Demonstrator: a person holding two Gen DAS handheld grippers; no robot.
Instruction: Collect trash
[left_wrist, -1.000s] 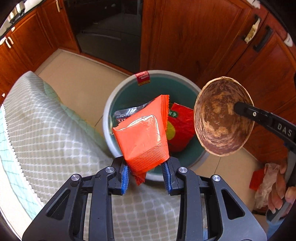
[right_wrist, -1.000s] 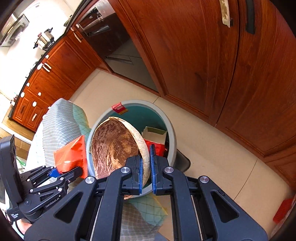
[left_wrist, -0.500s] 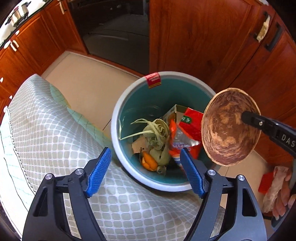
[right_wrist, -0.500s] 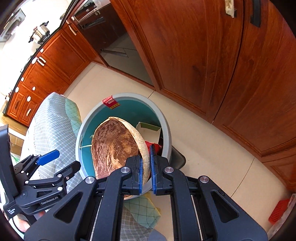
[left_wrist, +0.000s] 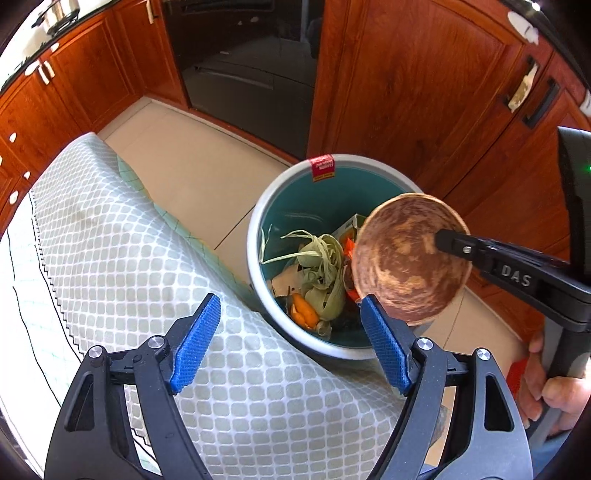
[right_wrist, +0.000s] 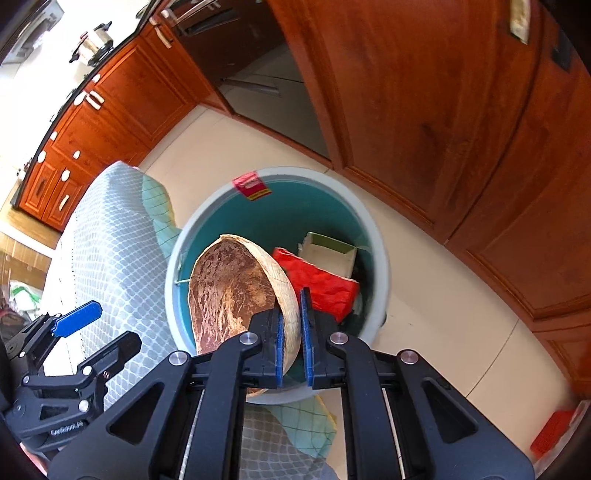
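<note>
A round grey bin with a teal inside (left_wrist: 258, 206) (right_wrist: 380, 266) stands on the floor beside the table edge. It holds green husks (left_wrist: 321, 266), orange peel (left_wrist: 304, 314), a red packet (right_wrist: 321, 284) and a small carton (right_wrist: 328, 254). My left gripper (left_wrist: 291, 347) is open and empty over the table edge, just short of the bin. My right gripper (right_wrist: 290, 325) is shut on the rim of a brown coconut shell half (right_wrist: 232, 295) (left_wrist: 406, 258) and holds it tilted above the bin's near side.
A grey checked cloth (left_wrist: 129, 258) covers the table at the left. Red wooden cabinets (left_wrist: 406, 81) stand close behind the bin, with a dark oven front (left_wrist: 240, 74). A red item (right_wrist: 550, 432) lies on the tiled floor at the right.
My left gripper opened and dropped an orange packet into the bin, then drew back a little. My right gripper moved the coconut shell further over the bin.
</note>
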